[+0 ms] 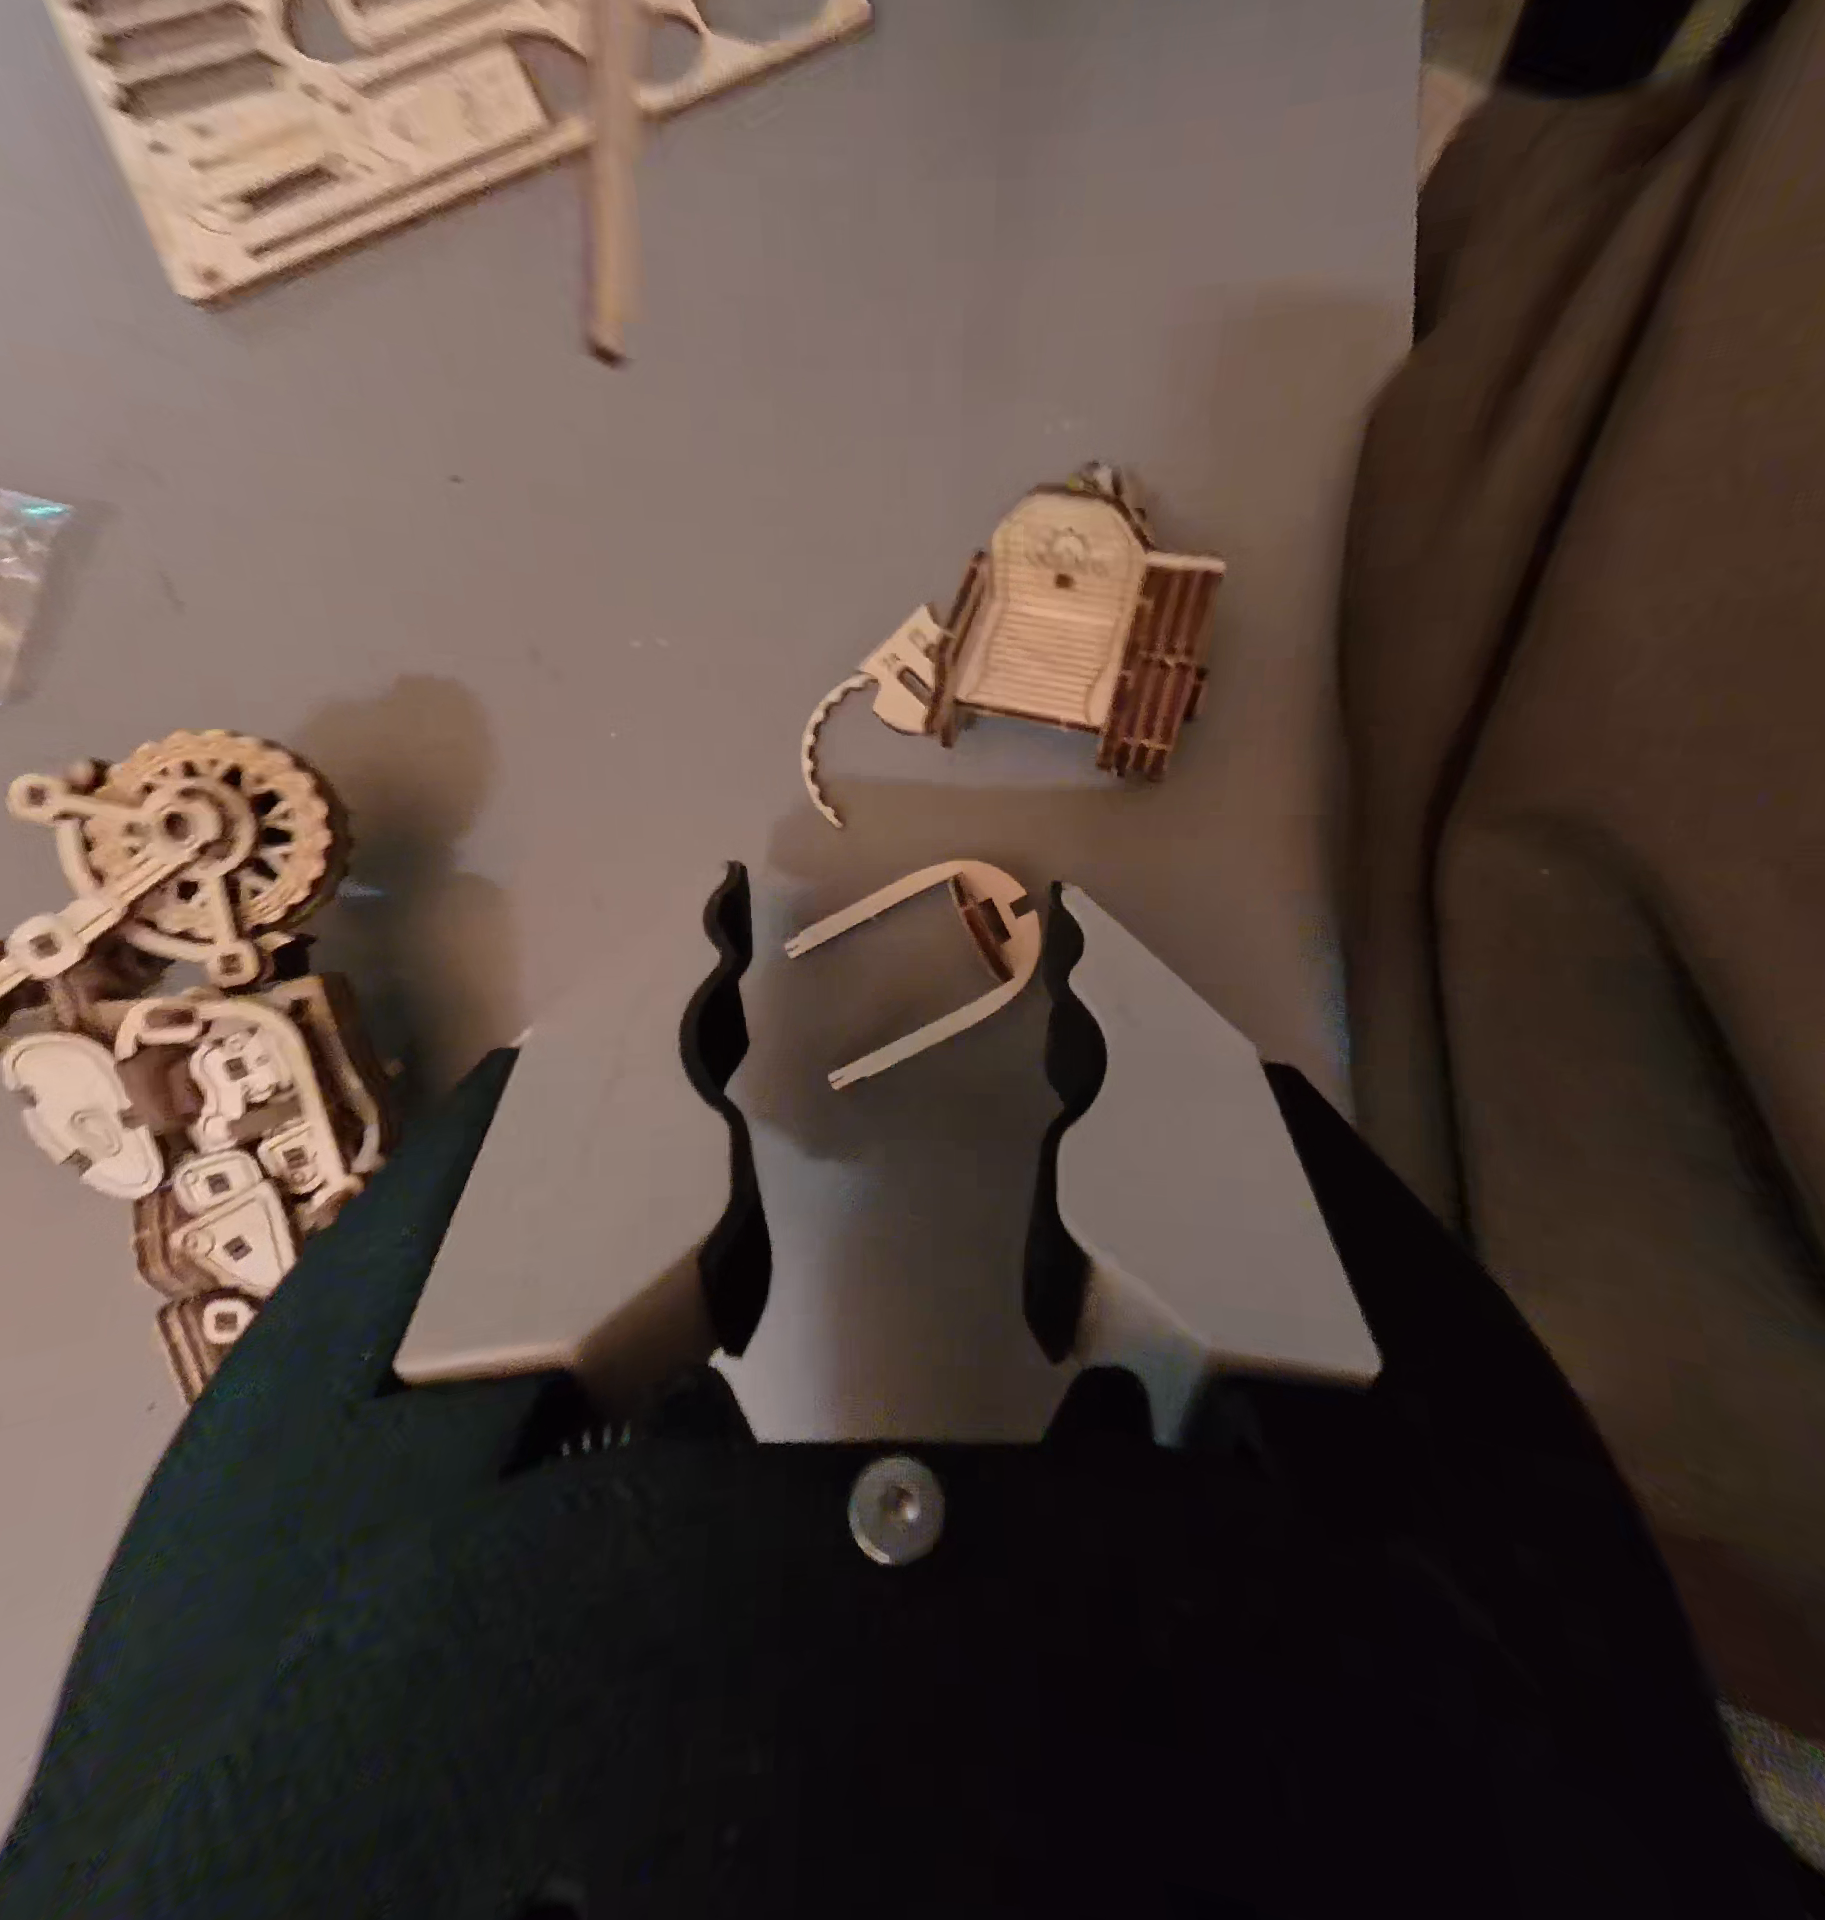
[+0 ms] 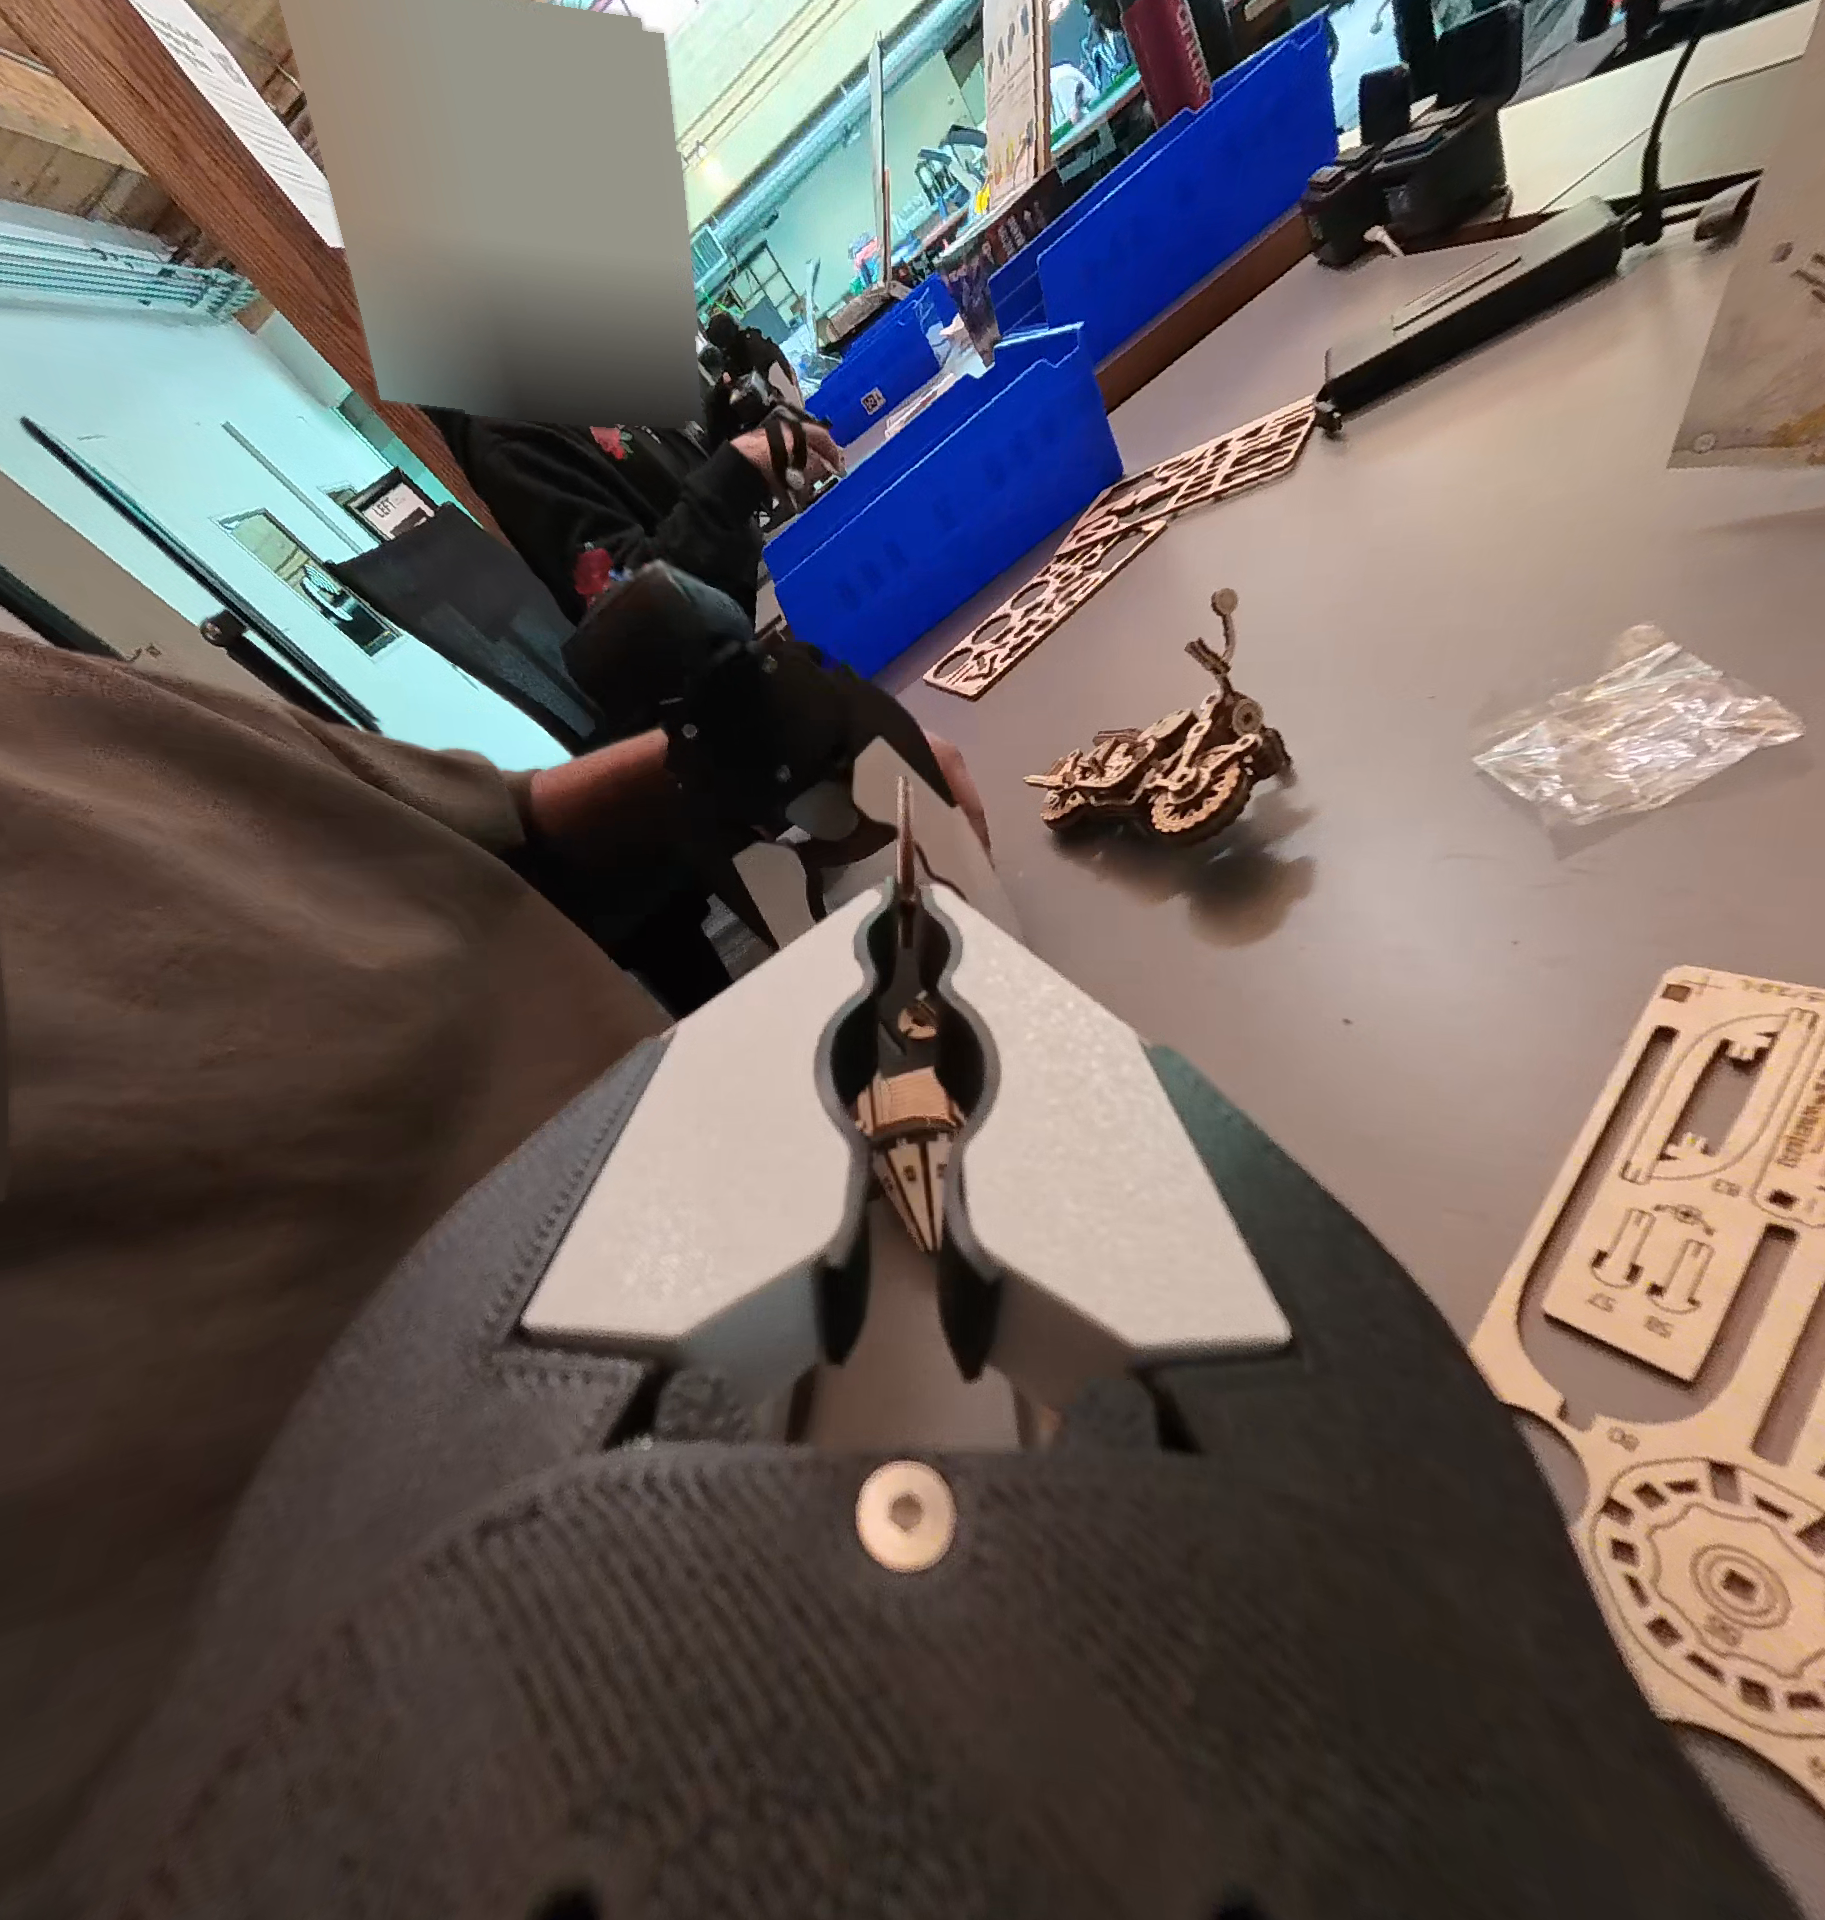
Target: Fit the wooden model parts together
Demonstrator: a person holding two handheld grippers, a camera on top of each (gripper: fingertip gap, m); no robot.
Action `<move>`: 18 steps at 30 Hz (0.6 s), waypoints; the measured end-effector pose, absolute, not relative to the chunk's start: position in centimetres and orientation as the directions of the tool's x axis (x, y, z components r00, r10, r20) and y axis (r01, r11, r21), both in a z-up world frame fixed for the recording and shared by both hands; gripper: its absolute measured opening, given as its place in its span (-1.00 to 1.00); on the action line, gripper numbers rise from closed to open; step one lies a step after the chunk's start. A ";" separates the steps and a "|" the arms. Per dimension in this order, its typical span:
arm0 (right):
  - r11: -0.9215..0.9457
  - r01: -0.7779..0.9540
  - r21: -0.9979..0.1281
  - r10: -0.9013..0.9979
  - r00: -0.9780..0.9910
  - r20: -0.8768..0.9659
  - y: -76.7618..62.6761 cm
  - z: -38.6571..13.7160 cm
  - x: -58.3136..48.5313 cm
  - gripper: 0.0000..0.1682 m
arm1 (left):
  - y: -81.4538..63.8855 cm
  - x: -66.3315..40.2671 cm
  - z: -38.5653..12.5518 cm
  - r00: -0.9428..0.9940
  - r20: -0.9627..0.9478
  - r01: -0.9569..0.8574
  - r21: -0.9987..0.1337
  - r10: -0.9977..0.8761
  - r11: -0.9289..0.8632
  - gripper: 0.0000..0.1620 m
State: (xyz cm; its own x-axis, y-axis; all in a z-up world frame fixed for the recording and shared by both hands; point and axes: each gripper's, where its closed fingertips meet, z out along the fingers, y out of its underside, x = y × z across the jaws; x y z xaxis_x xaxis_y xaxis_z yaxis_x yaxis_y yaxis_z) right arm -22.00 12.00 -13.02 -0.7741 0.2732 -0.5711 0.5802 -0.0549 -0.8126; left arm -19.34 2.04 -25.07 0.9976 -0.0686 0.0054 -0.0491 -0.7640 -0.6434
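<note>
My left gripper is open just above the grey table. A small U-shaped wooden part lies flat between its fingers, untouched. A seat-like wooden sub-assembly lies beyond it. A partly built wooden motorcycle lies to the left and also shows in the right wrist view. My right gripper is shut on a thin flat wooden piece that stands edge-on from its tips. More wooden parts show through the gap between its fingers; I cannot tell whether they are held. The left gripper shows farther off.
A punched wooden sheet with a stick across it lies at the far side. Another sheet lies at right, more sheets by the blue bins. A clear plastic bag lies on the table. A person's brown clothing borders the table edge. Across from one pair of fingers to the other is roughly 15 cm.
</note>
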 end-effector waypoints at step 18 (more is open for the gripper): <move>-0.061 0.649 -0.759 0.255 -0.725 -0.640 11.1 -15.0 -22.5 -1.00 | 1.9 -21.5 -21.7 0.971 0.200 0.240 -0.820 0.131 -0.521 -0.32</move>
